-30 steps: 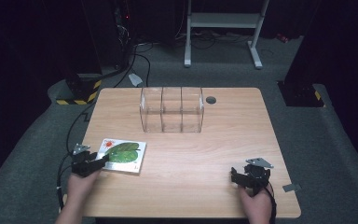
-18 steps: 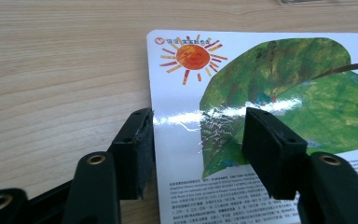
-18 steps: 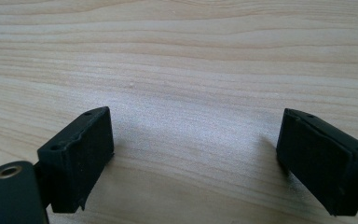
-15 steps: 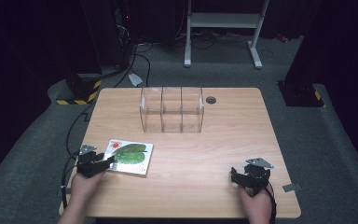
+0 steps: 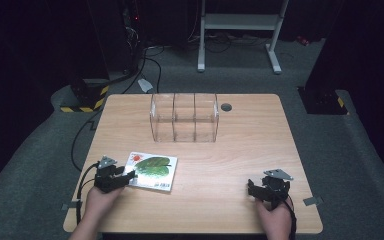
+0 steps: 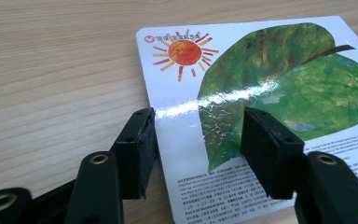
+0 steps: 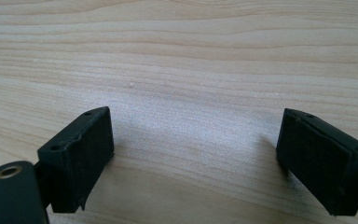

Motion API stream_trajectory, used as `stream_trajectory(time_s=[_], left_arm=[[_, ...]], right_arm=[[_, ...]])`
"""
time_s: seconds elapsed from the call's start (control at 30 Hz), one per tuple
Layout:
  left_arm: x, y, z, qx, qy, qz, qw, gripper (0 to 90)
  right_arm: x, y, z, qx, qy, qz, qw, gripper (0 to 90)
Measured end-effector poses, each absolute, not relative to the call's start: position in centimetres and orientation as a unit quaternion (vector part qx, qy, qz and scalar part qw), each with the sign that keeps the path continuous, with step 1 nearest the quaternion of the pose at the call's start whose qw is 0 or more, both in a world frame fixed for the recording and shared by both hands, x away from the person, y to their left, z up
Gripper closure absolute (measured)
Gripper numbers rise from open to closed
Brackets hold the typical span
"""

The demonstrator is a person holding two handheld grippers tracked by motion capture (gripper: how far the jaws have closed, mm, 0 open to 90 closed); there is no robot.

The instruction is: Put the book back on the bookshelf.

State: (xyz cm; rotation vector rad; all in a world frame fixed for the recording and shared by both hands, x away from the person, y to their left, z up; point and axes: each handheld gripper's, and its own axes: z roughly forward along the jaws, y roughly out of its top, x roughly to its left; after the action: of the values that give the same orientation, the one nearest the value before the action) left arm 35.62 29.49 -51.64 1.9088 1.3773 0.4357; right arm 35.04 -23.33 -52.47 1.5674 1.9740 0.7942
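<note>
A thin picture book with a green leaf and an orange sun on its white cover lies flat on the wooden table, front left. My left gripper is at the book's left edge. In the left gripper view the book lies under the left gripper. One jaw stands against the book's edge and the other rests over the cover. The jaws have just been closing and stand partly apart, pressing nothing between them. My right gripper rests front right, open over bare wood.
A clear box with three compartments stands at the table's back middle, with a small round hole in the tabletop beside it. Cables trail off the left edge to the floor. A white frame stands behind the table.
My left gripper has moved rightwards and the book has slid right with it. Its jaws stand closer together than before. The right gripper has stayed still.
</note>
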Motion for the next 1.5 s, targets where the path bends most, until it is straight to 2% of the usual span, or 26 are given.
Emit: stream_trajectory(time_s=[0.33, 0.53, 0.7, 0.8, 1.13, 1.3, 1.4, 1.47, 1.5], left_arm=[[34.7, 26.6, -51.8, 0.748, 0.523, 0.166, 0.374, 40.1], [34.1, 25.5, -52.0, 0.736, 0.536, 0.172, 0.375, 39.2], [33.3, 25.0, -52.2, 0.711, 0.568, 0.162, 0.381, 38.4], [32.8, 24.8, -52.4, 0.711, 0.560, 0.169, 0.390, 37.9], [32.5, 24.8, -52.6, 0.725, 0.537, 0.172, 0.396, 33.9], [32.5, 24.7, -52.5, 0.731, 0.532, 0.168, 0.394, 33.4], [32.5, 24.4, -52.5, 0.734, 0.527, 0.168, 0.395, 33.4], [32.5, 24.1, -52.5, 0.737, 0.522, 0.165, 0.396, 33.3], [32.5, 23.9, -52.4, 0.739, 0.521, 0.163, 0.395, 33.3]], right_arm=[[35.6, -22.8, -52.5, 0.566, 0.732, 0.296, 0.236, 9.0], [36.4, -22.3, -52.5, 0.561, 0.736, 0.297, 0.235, 9.1], [36.2, -22.4, -52.3, 0.556, 0.740, 0.297, 0.233, 13.9], [35.8, -22.1, -52.0, 0.546, 0.740, 0.314, 0.238, 15.8], [34.3, -18.3, -50.1, 0.509, 0.742, 0.379, 0.218, 14.7], [34.7, -16.4, -49.3, 0.498, 0.748, 0.383, 0.212, 14.0], [34.6, -15.3, -49.0, 0.495, 0.745, 0.392, 0.213, 16.0], [33.7, -14.2, -49.3, 0.491, 0.735, 0.402, 0.240, 20.9], [33.5, -13.6, -49.6, 0.485, 0.738, 0.405, 0.237, 21.9]])
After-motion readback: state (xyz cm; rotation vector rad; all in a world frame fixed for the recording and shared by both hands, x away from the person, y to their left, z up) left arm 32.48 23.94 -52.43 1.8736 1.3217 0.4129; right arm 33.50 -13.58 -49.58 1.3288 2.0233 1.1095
